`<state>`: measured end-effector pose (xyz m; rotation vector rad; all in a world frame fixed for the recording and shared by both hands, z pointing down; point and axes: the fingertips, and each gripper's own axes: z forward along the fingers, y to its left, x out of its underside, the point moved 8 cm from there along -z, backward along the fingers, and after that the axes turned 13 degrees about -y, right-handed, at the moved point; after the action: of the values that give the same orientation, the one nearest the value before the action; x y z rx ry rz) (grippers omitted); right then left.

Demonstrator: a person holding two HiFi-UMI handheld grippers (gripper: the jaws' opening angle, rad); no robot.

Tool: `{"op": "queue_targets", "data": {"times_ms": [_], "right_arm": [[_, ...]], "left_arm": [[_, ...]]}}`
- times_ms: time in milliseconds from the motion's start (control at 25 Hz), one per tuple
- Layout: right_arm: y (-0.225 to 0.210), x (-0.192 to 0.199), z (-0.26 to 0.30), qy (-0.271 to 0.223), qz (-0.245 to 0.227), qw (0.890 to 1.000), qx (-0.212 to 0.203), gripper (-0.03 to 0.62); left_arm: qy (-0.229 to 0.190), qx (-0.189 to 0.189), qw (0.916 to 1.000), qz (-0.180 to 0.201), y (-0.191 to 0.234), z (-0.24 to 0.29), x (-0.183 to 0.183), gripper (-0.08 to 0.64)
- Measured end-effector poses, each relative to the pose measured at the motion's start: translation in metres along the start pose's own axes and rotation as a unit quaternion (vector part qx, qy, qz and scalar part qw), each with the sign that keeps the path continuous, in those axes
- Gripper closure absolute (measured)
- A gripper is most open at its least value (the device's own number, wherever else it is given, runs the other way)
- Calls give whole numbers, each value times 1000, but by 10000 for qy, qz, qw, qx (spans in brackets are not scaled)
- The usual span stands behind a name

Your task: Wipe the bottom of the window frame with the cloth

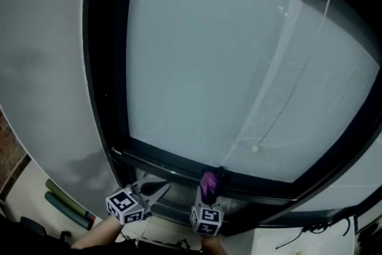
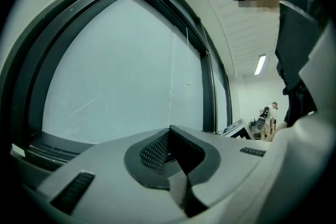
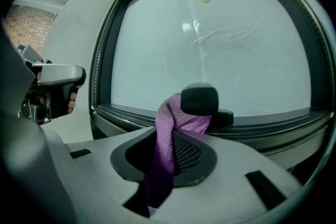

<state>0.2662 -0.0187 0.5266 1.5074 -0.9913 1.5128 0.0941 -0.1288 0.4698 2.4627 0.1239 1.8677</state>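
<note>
A purple cloth (image 1: 208, 184) is pinched in my right gripper (image 1: 209, 195), which is shut on it just below the dark bottom rail of the window frame (image 1: 179, 165). In the right gripper view the cloth (image 3: 167, 134) rises out of the right gripper (image 3: 176, 140) and lies against a black handle (image 3: 199, 100) on the bottom rail (image 3: 273, 124). My left gripper (image 1: 159, 189) hovers a little to the left by the frame's lower left corner. Its jaws meet at the tips with nothing between them in the left gripper view (image 2: 169, 130).
The frosted pane (image 1: 239, 63) has a thin pull cord ending in a bead (image 1: 255, 149). Green rolls (image 1: 67, 205) lie at the lower left beside a brick wall (image 1: 8, 146). Cables (image 1: 310, 233) lie on a white surface at the lower right. A person (image 2: 271, 113) stands far off.
</note>
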Motion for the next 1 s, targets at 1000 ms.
{"op": "queue_targets", "data": {"times_ms": [1000], "right_arm": [[26,-33,62,93,922,9788,1828,517]], "left_arm": [[-209,628,9964,-530,88,-53,-20,558]]}}
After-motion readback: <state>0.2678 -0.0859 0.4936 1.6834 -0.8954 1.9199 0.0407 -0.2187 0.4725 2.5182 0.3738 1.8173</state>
